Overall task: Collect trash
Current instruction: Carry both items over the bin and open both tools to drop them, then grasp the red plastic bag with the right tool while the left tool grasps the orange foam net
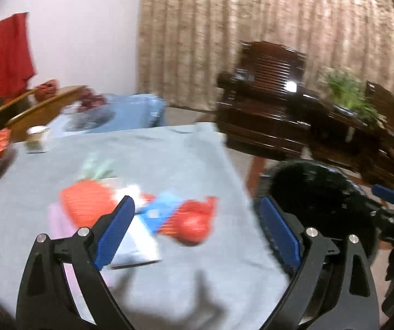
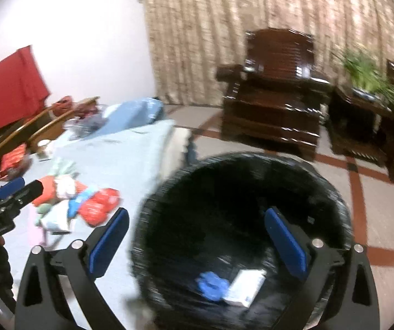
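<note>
Both tongs empty, jaws wide apart: left gripper (image 1: pixel 197 227) over table (image 1: pixel 169 159) w/ trash pile (image 1: pixel 152 211); right gripper (image 2: pixel 197 240) above black bin (image 2: pixel 241 192) w/ blue scrap (image 2: pixel 212 286) + white box (image 2: pixel 245 286) inside.

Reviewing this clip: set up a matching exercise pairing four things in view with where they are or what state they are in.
Things:
1. blue crumpled item
2. red bag
3. right gripper
4. potted plant

Places or states:
A. on the grey tablecloth
B. inside the black bin
C. on dark furniture at the far right
D. open over the bin, holding nothing

Pairs: 1-B, 2-A, 3-D, 4-C
</note>
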Motion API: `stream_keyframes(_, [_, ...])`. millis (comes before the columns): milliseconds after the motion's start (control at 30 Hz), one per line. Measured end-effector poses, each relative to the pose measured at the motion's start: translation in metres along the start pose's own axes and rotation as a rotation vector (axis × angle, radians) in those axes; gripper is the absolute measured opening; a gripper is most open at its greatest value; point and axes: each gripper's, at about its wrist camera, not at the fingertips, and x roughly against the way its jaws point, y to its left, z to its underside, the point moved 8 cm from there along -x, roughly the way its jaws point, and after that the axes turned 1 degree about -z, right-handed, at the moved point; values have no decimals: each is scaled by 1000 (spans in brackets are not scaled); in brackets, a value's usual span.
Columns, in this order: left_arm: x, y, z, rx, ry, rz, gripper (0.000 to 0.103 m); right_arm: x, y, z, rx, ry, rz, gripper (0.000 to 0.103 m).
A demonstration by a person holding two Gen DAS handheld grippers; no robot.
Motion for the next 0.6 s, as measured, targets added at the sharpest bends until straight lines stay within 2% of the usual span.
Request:
stream_keyframes(233, [16,90,9,81,-4,-170,90,-28,81,-5,88,-7,-121,97])
stream_keyframes(333, [17,118,23,114,10,-215,90,-45,112,-1,120,-5,-160,97])
stream_keyframes(600, [5,154,44,149,33,-276,90,-99,159,21,167,56,-185,92])
